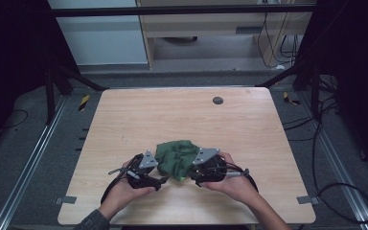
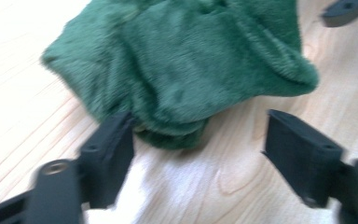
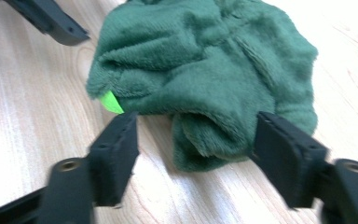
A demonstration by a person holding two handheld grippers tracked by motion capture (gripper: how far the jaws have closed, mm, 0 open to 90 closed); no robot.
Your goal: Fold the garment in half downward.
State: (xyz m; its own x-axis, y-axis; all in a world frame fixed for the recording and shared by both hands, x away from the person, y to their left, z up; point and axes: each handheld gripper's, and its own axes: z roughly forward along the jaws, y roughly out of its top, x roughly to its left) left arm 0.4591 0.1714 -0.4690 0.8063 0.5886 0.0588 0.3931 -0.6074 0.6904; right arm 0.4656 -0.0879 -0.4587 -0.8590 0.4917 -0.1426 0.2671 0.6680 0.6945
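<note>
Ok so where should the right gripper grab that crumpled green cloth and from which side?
Probably the thick folded lobe of the green cloth nearest the right gripper, coming in low from the near table edge. That fold bulges between its open jaws, so closing there should catch several layers. The left gripper stands open at the opposite near edge.

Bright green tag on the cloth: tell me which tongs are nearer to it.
Right. In the right gripper view the green tag pokes out of the green fleece cloth just above one pad of the open right tongs. The left tongs, also open, sit at the cloth's other side.
</note>
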